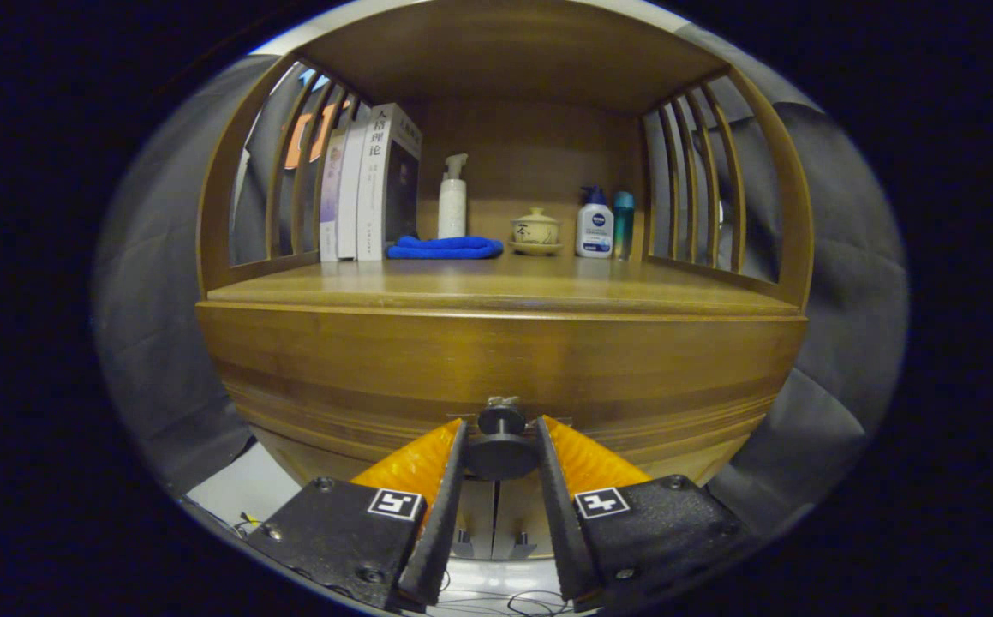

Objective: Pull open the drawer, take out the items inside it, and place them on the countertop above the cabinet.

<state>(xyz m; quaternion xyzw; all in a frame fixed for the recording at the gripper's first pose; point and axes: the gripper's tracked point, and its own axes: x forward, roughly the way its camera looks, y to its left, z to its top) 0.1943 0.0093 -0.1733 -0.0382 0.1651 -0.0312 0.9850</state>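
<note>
Gripper (501, 437) clamps drawer knob (501, 447).

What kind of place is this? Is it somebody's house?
Probably a pretend home corner in a booth, not a real room. A wooden cabinet holds books, a blue cloth and lotion bottles, but grey cloth hangs around it. The gripper is shut on the drawer knob.
</note>
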